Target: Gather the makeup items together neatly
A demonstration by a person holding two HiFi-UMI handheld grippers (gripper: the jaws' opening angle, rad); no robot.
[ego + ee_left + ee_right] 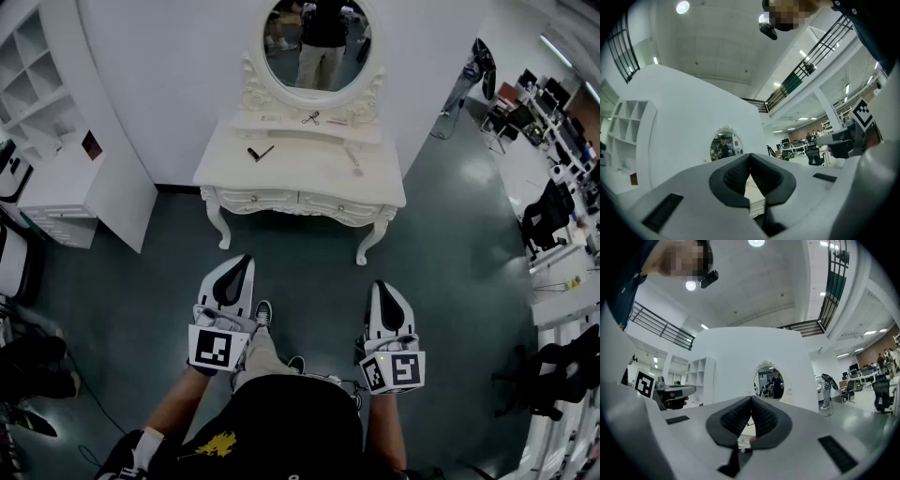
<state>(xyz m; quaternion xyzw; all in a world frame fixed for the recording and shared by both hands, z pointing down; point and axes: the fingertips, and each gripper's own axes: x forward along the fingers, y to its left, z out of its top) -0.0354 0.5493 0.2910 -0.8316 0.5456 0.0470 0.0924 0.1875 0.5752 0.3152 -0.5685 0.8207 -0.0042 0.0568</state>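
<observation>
A white dressing table [281, 178] with an oval mirror [319, 42] stands against the far wall. On its top lie a black makeup stick [260, 152], a pink stick [354, 159] and a small dark tool [311, 118] on the raised shelf. My left gripper [240, 265] and right gripper [384, 292] hang well short of the table, over the floor, both shut with nothing between the jaws. In the left gripper view the left gripper [750, 157] points at the mirror [723, 145]; in the right gripper view the right gripper [751, 401] faces the mirror [770, 383].
A white shelf unit [52, 122] stands left of the table. Desks and black office chairs [548, 216] fill the right side. A dark green floor [309, 281] lies between me and the table. My shoes [264, 312] show between the grippers.
</observation>
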